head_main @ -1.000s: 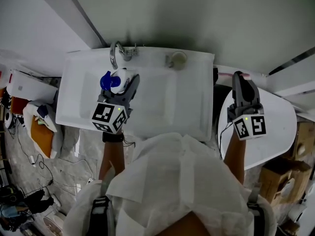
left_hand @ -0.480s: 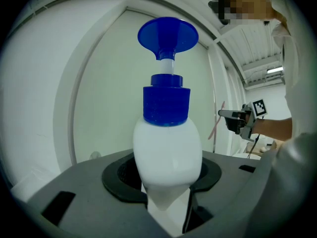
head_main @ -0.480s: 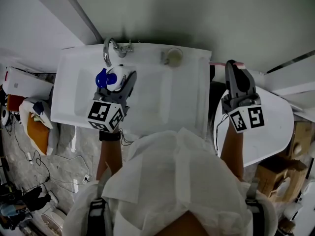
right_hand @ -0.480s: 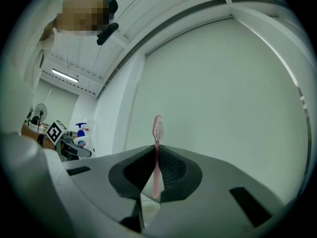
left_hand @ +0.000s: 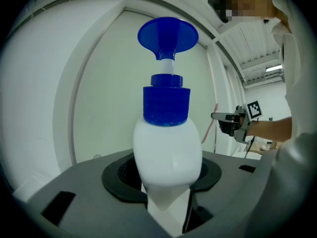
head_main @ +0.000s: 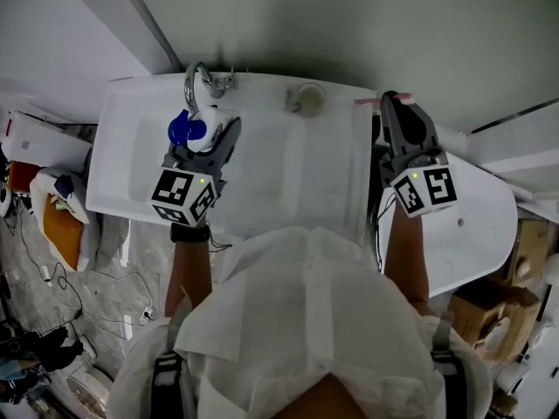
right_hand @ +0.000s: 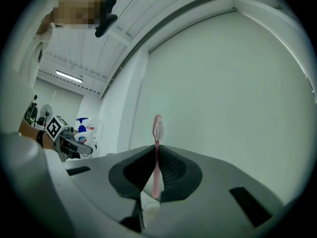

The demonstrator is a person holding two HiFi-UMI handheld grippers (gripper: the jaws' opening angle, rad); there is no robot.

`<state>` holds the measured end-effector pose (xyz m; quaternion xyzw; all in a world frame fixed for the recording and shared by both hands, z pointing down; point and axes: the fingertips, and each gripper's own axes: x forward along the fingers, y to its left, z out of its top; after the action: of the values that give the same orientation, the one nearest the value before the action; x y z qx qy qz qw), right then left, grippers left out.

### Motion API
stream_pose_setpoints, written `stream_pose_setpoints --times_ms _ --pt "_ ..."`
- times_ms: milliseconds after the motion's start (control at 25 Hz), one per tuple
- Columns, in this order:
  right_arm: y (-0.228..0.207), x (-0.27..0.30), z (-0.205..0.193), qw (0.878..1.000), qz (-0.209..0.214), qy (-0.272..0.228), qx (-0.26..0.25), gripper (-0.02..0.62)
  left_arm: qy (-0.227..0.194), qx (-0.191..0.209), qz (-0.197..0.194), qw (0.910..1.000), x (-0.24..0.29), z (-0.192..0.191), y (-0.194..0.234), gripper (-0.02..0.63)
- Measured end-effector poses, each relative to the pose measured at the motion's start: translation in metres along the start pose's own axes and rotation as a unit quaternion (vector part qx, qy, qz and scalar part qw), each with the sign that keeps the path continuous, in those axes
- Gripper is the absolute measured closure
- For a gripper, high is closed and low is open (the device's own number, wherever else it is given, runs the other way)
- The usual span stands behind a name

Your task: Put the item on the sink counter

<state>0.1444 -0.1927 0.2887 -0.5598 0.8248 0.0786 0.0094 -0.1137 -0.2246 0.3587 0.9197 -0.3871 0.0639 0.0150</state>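
Soap bottle (left_hand: 167, 148): white with a blue pump, off the bench and in the air over the left half of the sink (head_main: 118, 177), just in front of the tap (head_main: 199, 90).
Left gripper (head_main: 212, 142): my jaws are clamped round the bottle's belly. I judge the low hold keeps the pump head from being pressed and the base free to land first.
Toothbrush (right_hand: 157, 152): pink, pinched by its thin handle, bristle end sticking out past the jaws so nothing touches it.
Right gripper (head_main: 395, 112): closed almost fully on the toothbrush, hovering at the sink's right rear corner, well apart from my left.
Bench: I take the flat white rim round the basin to be it. A small round fitting (head_main: 306, 100) sits on the back strip between my two grippers.
Progress: neither thing is set down yet, as I read it.
Risk: the rim looks narrow, so a tilted bottle could slide into the basin.
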Motion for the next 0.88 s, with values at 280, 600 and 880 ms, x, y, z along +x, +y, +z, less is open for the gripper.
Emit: stream_pose_setpoints --times_ms 280,600,880 --pt "0.010 0.040 -0.033 0.999 0.022 0.030 0.001 0.574 0.001 -0.002 0.001 1.0000 0.000 -0.001 0.005 0.402" --pt "0.028 0.081 -0.083 0.996 0.056 0.066 -0.001 0.574 0.004 -0.013 0.016 0.9998 -0.004 -0.016 0.013 0.402" --pt "0.026 0.106 -0.133 0.992 0.061 0.109 0.012 0.574 0.009 -0.020 0.018 0.9996 -0.004 -0.022 0.013 0.402"
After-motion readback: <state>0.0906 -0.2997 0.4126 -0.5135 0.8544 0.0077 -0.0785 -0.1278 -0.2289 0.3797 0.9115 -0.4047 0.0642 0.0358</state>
